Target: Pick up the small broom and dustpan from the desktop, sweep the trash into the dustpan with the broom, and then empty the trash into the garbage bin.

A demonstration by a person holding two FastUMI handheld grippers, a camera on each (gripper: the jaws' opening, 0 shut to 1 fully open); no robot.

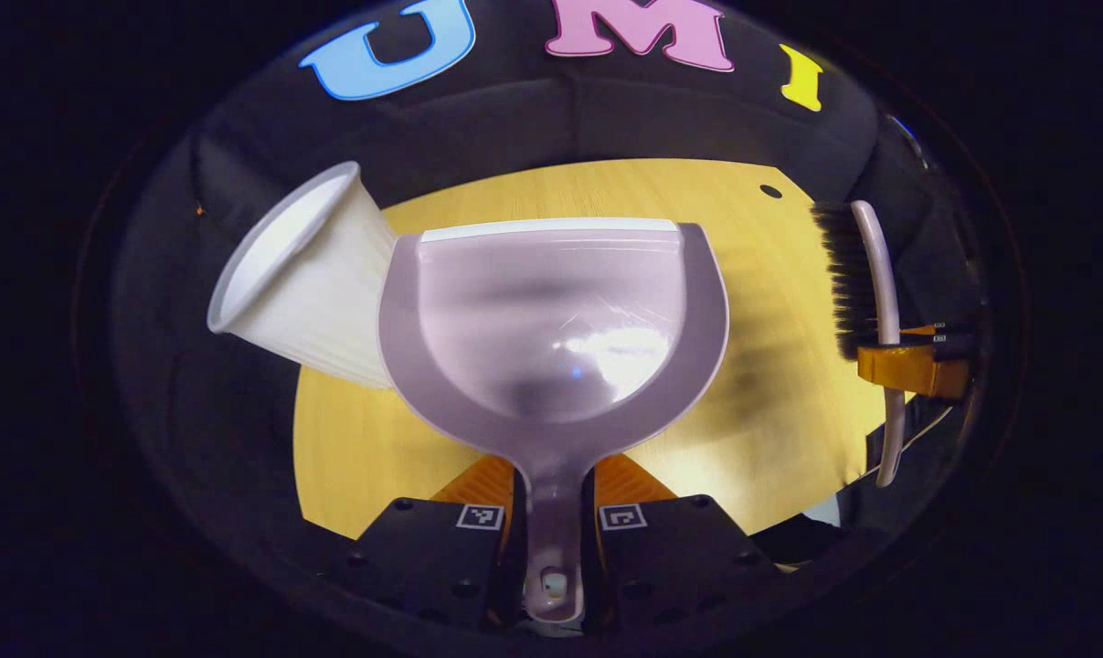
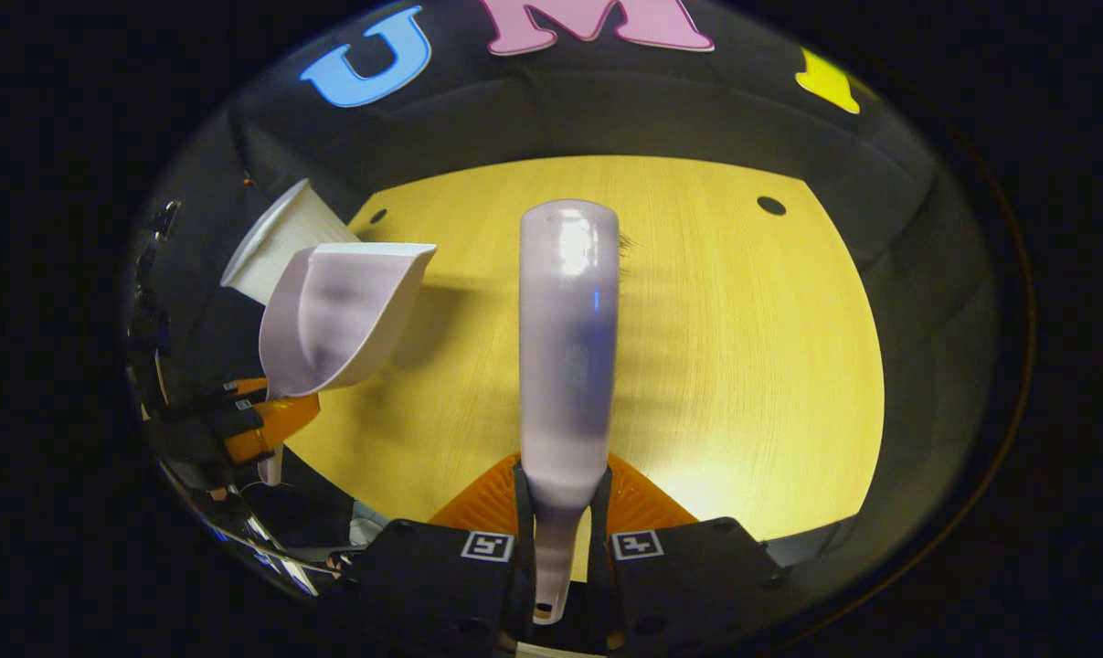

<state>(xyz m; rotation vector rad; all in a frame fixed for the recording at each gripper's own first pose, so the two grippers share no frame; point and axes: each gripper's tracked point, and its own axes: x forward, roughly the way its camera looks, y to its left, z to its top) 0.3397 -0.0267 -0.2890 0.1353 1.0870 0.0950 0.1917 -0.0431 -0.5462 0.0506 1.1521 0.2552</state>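
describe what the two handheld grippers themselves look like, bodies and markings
Both look alike. The left gripper has two blocky black housings with small round holes, each bearing a square black-and-white fiducial tag on its top inner corner, ahead of ribbed jaws. The right gripper shows the same black housings and paired tags. No sleeve or cable is clearly visible on either.

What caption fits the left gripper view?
Left hand-held gripper holds the empty dustpan beside the white garbage bin.
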